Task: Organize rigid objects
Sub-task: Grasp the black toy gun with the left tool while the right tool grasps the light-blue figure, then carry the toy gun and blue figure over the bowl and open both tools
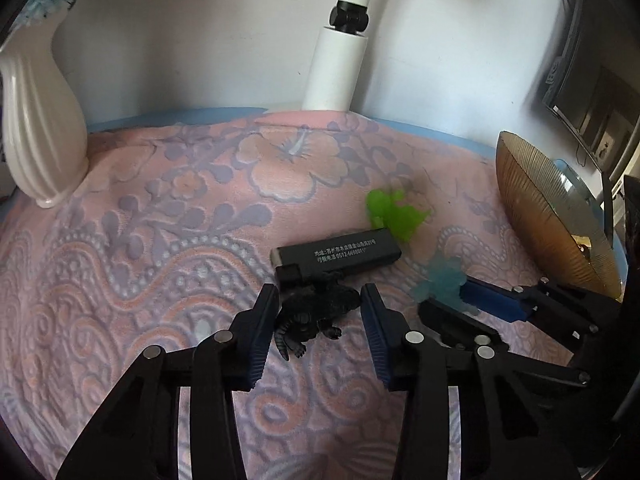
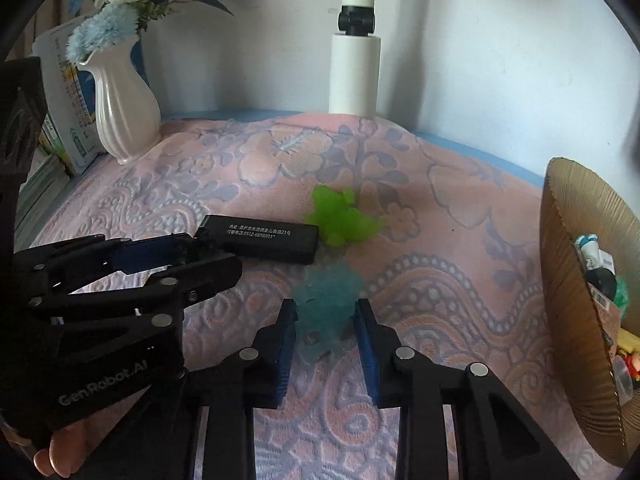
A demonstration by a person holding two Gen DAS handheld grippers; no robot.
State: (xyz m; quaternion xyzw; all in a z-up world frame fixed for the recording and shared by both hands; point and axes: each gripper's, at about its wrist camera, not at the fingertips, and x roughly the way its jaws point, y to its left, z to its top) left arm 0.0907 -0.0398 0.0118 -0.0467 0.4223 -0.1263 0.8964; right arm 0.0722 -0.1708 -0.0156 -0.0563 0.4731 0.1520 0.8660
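Left gripper [image 1: 320,300] stands released around the black dinosaur [image 1: 316,314]; right gripper [image 2: 326,314] stands released around the blue figure [image 2: 326,304].

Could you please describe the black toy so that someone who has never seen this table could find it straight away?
On the pink floral cloth, find the black lighter with white print lying near the middle. The black toy lies against its near side, between the open fingers of the left gripper. It is the only dark, scaly figure; the other toys are translucent green and blue.
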